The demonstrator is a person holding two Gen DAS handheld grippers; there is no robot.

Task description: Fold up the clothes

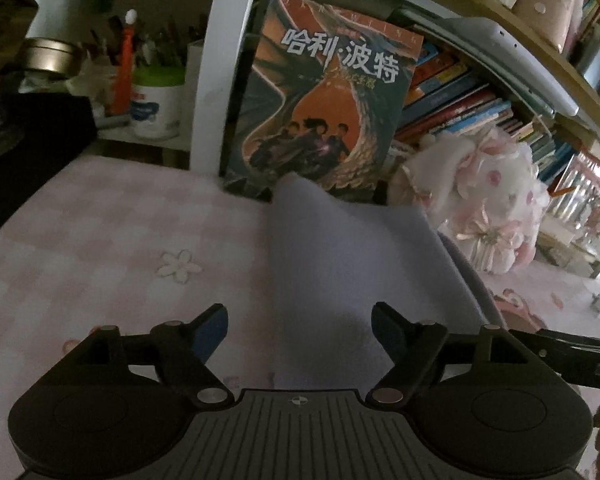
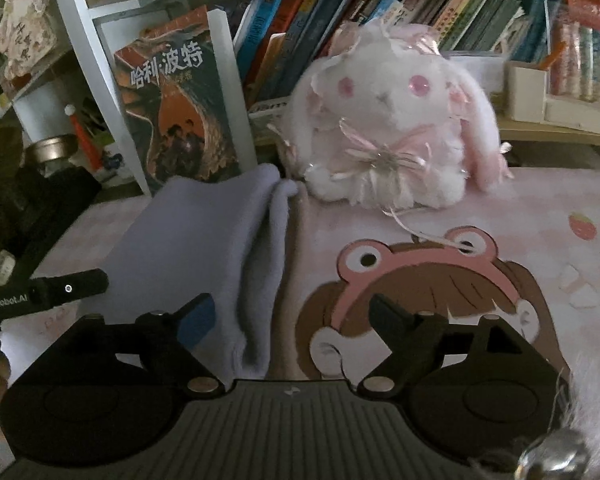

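Folded lavender cloth (image 2: 204,248) lies flat; both tongs apparently wide, clear.

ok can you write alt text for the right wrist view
The right claw hangs open over a pink cartoon-print table cover, with a folded lavender fleece cloth lying by its left finger, held by neither. Behind sit a white and pink plush bunny, an upright book and crowded bookshelves.
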